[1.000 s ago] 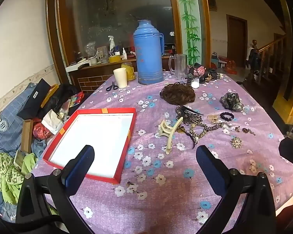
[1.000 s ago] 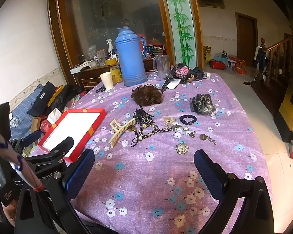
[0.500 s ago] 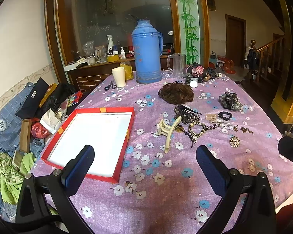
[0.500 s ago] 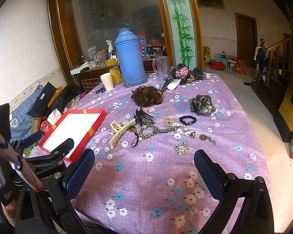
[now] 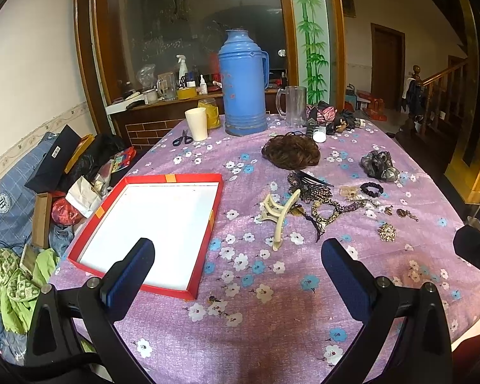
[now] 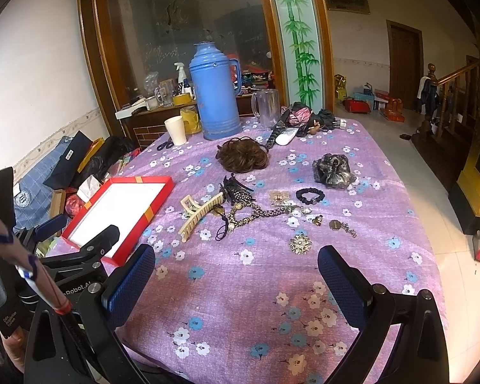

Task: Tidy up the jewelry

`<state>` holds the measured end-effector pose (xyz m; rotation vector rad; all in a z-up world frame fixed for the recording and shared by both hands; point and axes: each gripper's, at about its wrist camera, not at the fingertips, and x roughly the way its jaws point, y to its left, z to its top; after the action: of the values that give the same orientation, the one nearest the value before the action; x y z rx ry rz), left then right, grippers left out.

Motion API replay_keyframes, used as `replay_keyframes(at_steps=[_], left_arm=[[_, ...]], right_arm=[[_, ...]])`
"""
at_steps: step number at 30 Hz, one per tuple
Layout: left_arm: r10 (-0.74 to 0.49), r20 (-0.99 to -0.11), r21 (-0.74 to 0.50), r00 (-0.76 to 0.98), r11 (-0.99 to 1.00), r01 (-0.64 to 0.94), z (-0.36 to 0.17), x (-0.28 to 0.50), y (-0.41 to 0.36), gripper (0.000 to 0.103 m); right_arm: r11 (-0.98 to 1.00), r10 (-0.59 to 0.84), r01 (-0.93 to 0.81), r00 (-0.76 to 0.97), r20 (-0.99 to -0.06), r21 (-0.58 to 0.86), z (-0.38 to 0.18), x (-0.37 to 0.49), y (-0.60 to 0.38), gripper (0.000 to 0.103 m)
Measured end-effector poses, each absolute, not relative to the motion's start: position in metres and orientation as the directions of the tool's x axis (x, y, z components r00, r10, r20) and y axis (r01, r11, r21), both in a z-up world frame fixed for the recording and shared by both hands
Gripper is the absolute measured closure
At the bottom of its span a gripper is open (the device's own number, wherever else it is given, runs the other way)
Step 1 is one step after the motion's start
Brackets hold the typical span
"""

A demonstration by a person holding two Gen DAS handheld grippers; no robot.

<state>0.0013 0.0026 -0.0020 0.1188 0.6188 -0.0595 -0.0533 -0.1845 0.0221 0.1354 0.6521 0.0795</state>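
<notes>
A red tray with a white floor (image 5: 204, 224) (image 6: 158, 203) lies empty at the table's left. To its right lies a heap of jewelry: a cream hair claw (image 5: 276, 212) (image 6: 200, 214), a leopard-print chain (image 5: 331, 212) (image 6: 251, 214), a black scrunchie (image 5: 372, 189) (image 6: 309, 196), a gold brooch (image 5: 387, 232) (image 6: 300, 244) and a pendant (image 6: 337, 225). My left gripper (image 5: 236, 272) hovers open over the near table edge, between tray and heap. My right gripper (image 6: 236, 280) is open too, nearer than the brooch, holding nothing.
A brown hairpiece (image 5: 291, 153), a grey scrunchie (image 5: 379, 165), a blue thermos (image 5: 243, 83), a glass mug (image 5: 292, 105), a white cup (image 5: 196, 124) and scissors (image 5: 182, 138) stand further back. Clutter is piled left of the table (image 5: 304, 320). A person's arm (image 6: 3, 240) shows at left.
Both views have barely shifted; the left gripper has drifted slightly, and nothing on the table has moved.
</notes>
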Motion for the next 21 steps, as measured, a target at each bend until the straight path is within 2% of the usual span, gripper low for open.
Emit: replay_keyframes(at_steps=[21], left_arm=[[-0.021,-0.578,0.094,0.815,0.991,0.093,-0.0051,0.0025,0.0036,0.000]], right_arm=[[0.989,0.115,-0.033,0.791,-0.601,0.146,0.0212,-0.0487,-0.1816,0.000]])
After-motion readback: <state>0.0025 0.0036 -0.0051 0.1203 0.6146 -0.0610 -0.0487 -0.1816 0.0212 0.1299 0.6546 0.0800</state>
